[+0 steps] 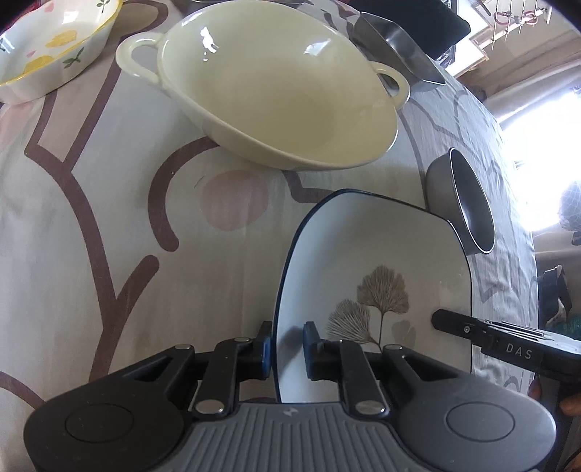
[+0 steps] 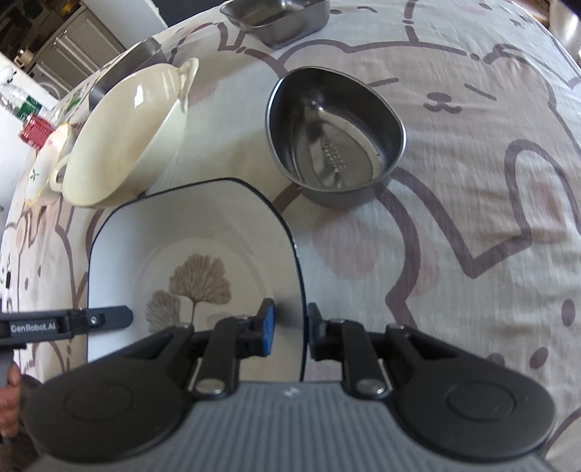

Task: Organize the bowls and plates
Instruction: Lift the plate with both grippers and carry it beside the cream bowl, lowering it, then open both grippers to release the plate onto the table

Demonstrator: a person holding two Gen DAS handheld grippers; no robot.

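A square white plate (image 1: 374, 276) with a dark rim and a leaf print lies on a patterned cloth (image 1: 90, 225), seen here from the left wrist, with the left gripper (image 1: 287, 345) set across its left edge. One blue pad sits outside the rim and the other over the plate's face; the jaws stand narrow, but a sliver of gap shows beside the rim, so whether the pads press on the plate cannot be told. The right gripper (image 1: 441, 318) reaches in from the right, one black finger lying over the plate's far side. Beyond the plate sit a cream two-handled bowl (image 1: 276, 98), a round steel bowl (image 1: 461, 203) touching or just beside the plate's corner, a steel tray (image 1: 395, 51) farther back, and a flowered dish (image 1: 47, 47) at upper left. From the right wrist, the same plate (image 2: 189, 232) fills the lower left, and the right gripper (image 2: 290, 330) straddles its right edge, blue pad inside, black finger outside. Its jaws are opening slightly, with the rim between them and light visible on both sides. The left gripper (image 2: 125, 315) comes in from the left, a hand (image 2: 9, 395) below it. The steel bowl (image 2: 334, 138) stands just beyond the plate, the cream bowl (image 2: 127, 134) at the plate's far left corner, the tray (image 2: 279, 18) at the top.
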